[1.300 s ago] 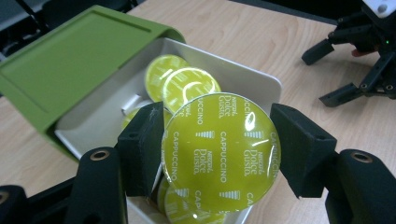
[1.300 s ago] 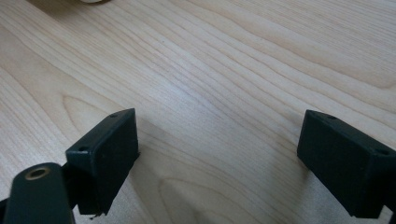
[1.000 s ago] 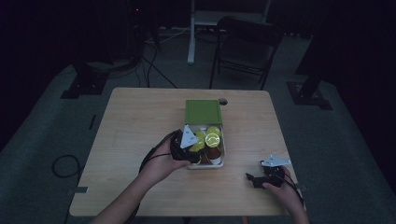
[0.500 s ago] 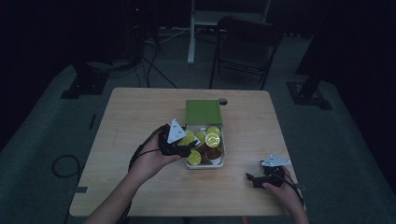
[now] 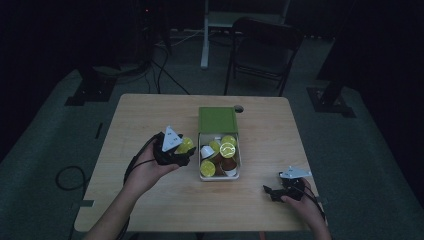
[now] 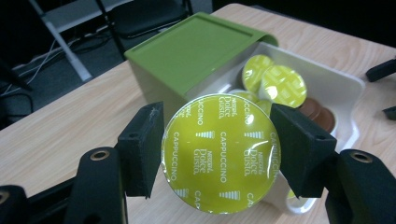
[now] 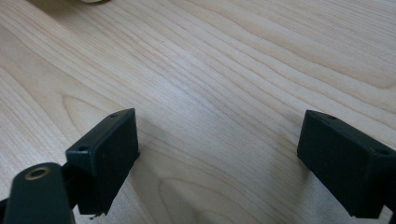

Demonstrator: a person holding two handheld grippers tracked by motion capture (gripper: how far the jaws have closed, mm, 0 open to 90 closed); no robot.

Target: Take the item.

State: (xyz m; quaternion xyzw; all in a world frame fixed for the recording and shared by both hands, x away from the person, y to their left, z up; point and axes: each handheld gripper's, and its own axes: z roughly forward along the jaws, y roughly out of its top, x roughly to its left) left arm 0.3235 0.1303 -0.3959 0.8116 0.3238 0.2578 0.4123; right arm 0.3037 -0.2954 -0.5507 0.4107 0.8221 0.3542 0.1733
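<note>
High view: the left gripper (image 5: 181,150) holds a yellow-green capsule (image 5: 185,145) just left of the open box (image 5: 218,120), mid-bench (image 5: 135,115). The right gripper (image 5: 272,192) sits near the bench's front right corner.

Left gripper view: fingers (image 6: 140,149) clamp the capsule (image 6: 220,151).

Right gripper view: fingers (image 7: 105,156) wide apart, empty.

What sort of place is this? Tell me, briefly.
Probably a dim recording studio or lab, not a home: a light wooden table stands alone on grey carpet, with black stand bases and loose cables around it.
</note>
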